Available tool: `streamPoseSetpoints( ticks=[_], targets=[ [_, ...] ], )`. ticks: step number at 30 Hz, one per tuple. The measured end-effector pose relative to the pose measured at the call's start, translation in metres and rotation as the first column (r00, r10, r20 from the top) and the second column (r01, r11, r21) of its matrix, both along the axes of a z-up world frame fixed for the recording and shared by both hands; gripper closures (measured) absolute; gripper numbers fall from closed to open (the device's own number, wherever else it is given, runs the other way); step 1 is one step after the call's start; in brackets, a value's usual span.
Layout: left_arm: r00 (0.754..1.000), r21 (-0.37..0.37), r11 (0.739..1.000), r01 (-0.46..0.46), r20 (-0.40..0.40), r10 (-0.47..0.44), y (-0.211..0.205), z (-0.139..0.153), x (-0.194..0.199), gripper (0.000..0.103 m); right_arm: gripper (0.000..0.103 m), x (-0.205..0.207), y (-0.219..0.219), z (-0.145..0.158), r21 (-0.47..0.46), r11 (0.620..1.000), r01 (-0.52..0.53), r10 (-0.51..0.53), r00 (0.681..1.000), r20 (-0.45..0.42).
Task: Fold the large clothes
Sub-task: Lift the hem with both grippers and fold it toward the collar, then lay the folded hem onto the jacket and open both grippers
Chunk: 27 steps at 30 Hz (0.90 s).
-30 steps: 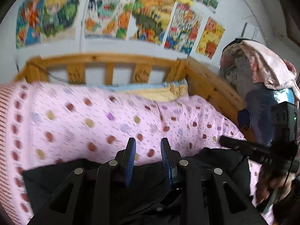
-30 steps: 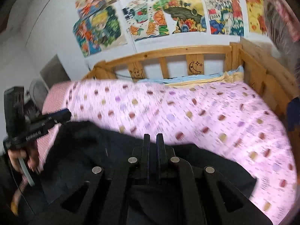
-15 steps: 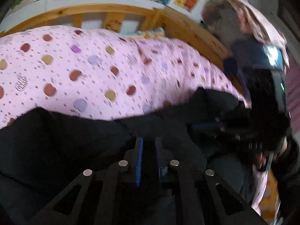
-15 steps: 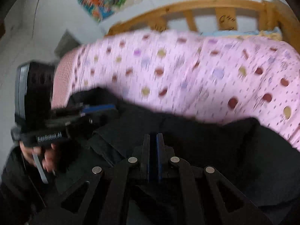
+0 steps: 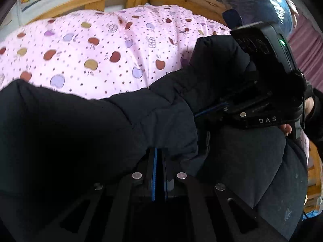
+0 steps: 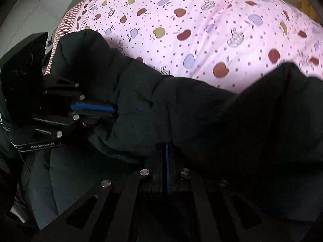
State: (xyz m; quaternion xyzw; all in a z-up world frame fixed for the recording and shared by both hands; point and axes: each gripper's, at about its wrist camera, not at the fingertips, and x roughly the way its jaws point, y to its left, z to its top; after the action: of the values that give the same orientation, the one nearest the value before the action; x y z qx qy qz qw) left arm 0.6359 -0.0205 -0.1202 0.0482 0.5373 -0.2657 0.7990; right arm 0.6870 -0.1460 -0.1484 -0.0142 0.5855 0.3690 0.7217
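A bed with a pink apple-print quilt (image 5: 105, 46) and a wooden frame (image 5: 113, 0) fills the background. We hold a dark puffy jacket (image 5: 84, 125) bunched across the near edge of the quilt. Our left gripper (image 5: 159, 155) has its fingers pressed narrow on a fold of the jacket, which spills to both sides of them. To the right of those fingers, our right gripper (image 5: 210, 110) pinches the jacket too, its blue-padded fingers (image 6: 167, 155) nearly together around the cloth.
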Motion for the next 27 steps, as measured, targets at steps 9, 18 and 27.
streamPoseSetpoints(
  ticks=[9,18,27],
  targets=[
    [1.000,0.039,0.999,-0.023,0.010,0.023,0.000,-0.005,0.001,0.100,0.103,-0.019,-0.007,0.005,0.014,1.000,0.011,-0.012,0.998,0.059],
    [0.992,0.025,0.999,-0.040,0.117,0.036,-0.004,-0.001,-0.009,0.100,0.103,-0.022,0.005,-0.008,-0.023,0.999,0.049,-0.046,0.992,0.115],
    [0.983,0.012,0.996,-0.087,0.164,0.083,-0.001,0.020,-0.029,0.099,0.101,-0.050,-0.007,0.019,-0.003,0.996,0.084,-0.080,0.962,0.262]
  ],
)
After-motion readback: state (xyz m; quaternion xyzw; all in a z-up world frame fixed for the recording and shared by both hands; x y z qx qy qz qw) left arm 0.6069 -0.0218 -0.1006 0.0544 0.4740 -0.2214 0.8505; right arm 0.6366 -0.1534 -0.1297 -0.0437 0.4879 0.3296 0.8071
